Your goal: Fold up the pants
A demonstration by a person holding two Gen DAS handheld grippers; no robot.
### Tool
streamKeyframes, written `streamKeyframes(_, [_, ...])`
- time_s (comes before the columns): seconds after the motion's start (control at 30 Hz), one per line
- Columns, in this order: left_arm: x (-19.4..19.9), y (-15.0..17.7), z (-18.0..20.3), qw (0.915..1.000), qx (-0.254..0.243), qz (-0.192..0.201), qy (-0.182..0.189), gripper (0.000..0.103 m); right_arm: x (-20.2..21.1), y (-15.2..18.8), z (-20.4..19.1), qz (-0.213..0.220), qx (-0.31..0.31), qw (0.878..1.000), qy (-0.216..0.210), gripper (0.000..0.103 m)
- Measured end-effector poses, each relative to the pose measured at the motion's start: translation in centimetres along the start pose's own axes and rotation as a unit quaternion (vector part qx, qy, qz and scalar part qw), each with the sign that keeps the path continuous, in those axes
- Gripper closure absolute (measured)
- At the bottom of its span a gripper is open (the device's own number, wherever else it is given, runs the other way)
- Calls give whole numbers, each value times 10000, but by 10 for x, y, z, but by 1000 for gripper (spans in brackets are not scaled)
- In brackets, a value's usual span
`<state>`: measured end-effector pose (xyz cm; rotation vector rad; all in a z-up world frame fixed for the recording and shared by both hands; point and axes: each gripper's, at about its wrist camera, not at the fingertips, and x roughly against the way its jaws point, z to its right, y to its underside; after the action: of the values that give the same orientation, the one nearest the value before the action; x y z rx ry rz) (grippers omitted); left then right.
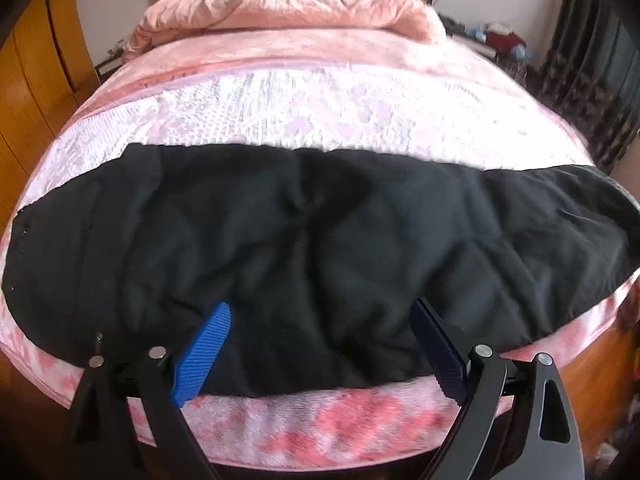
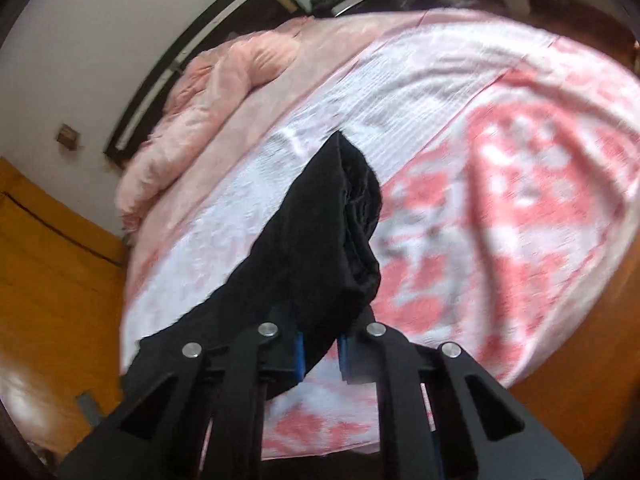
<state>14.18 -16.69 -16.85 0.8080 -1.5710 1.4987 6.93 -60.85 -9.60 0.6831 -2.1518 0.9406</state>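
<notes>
Right gripper [image 2: 320, 354] clenches pants [image 2: 320, 232]; left gripper [image 1: 320, 312] gapes above them. Thick cloth may slip out mid-fold.

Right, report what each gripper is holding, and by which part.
The right gripper is shut on the black fabric pants, pinching one bunched end. The left gripper is open above the pants' near edge, holding nothing.
</notes>
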Motion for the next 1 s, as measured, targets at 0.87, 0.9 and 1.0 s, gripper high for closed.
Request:
streamKeyframes(0.87, [48, 33, -115, 9927, 1178, 261, 21, 11, 7, 65, -215, 269, 2594, 9653, -116, 91])
streamKeyframes(0.9, [50, 34, -119, 9923, 1208, 272, -5, 11, 1, 72, -226, 213, 2714, 9622, -125, 90])
streamKeyframes(1.0, [52, 31, -130, 9906, 1323, 319, -103, 11, -18, 94, -251, -24, 2937, 9555, -258, 90])
